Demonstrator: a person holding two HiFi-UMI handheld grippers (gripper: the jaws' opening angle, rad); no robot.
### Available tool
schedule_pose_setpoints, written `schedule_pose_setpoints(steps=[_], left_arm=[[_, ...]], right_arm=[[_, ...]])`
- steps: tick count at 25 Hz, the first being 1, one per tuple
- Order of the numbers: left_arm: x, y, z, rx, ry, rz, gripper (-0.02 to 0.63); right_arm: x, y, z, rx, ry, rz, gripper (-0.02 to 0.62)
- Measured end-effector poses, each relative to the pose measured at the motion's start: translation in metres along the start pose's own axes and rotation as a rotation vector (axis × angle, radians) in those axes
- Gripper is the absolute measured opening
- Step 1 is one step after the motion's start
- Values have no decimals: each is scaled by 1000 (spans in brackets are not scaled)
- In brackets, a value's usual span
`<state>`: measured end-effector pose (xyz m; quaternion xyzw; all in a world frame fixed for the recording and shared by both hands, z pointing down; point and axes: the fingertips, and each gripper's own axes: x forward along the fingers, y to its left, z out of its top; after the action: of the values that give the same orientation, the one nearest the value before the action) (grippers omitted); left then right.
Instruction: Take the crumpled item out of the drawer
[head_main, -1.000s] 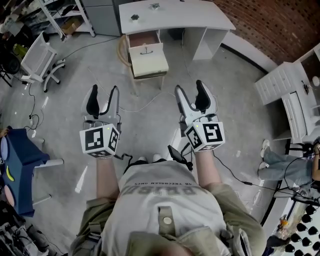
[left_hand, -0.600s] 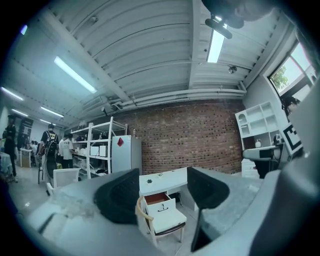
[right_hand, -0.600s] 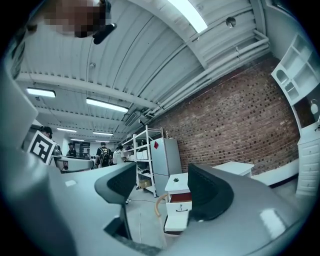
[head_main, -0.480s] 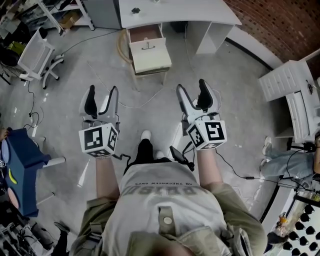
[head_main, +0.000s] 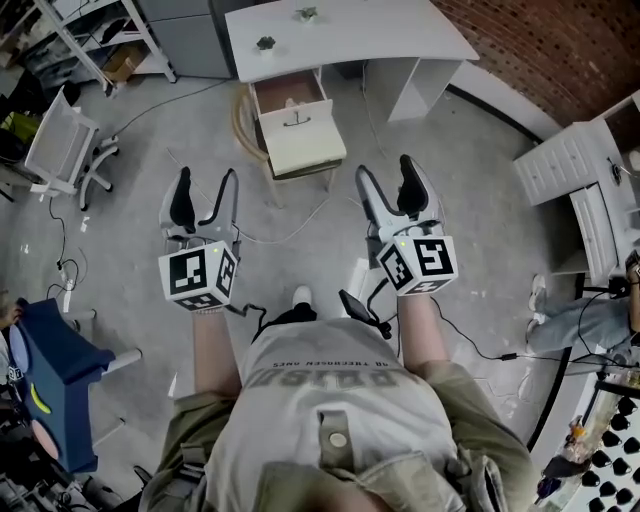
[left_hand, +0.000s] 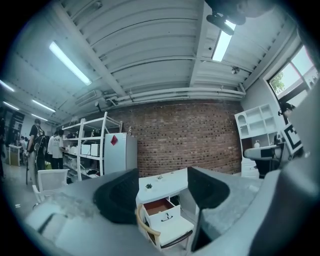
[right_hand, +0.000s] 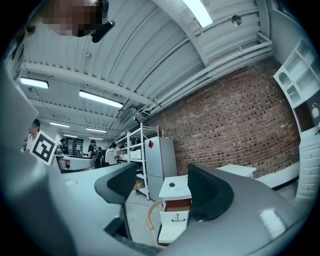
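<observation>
The white desk (head_main: 400, 40) stands ahead on the grey floor, its drawer (head_main: 288, 93) pulled open. The drawer's inside is reddish brown (left_hand: 159, 206); a pale shape lies in it, too small to make out. A white chair seat (head_main: 308, 150) sits right below the drawer front. My left gripper (head_main: 206, 190) and right gripper (head_main: 386, 180) point level at the desk, well short of it. Both have just been opening wider and stand open, with nothing between the jaws. The drawer shows between the left gripper's (left_hand: 162, 192) pads and the right gripper's (right_hand: 162, 190) pads.
Two small plants (head_main: 265, 43) stand on the desk. A white office chair (head_main: 60, 140) and metal shelves (head_main: 100, 40) are at the left, a blue stand (head_main: 55, 370) near left. White cabinets (head_main: 590, 190) stand right. Cables (head_main: 290, 215) cross the floor. People stand far left (left_hand: 37, 145).
I have stepped towards the desk: the drawer and chair look a little larger, the office chair and blue stand have slid back. Both grippers keep their place in the view.
</observation>
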<state>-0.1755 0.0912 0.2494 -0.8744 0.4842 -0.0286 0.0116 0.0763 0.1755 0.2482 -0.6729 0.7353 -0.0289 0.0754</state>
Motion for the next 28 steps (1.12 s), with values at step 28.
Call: schedule_pose_setpoints(steps=[28], left_arm=[[172,49,-33,-34,91,23,308]], right_arm=[[177,-75,-34,23,79,0,314]])
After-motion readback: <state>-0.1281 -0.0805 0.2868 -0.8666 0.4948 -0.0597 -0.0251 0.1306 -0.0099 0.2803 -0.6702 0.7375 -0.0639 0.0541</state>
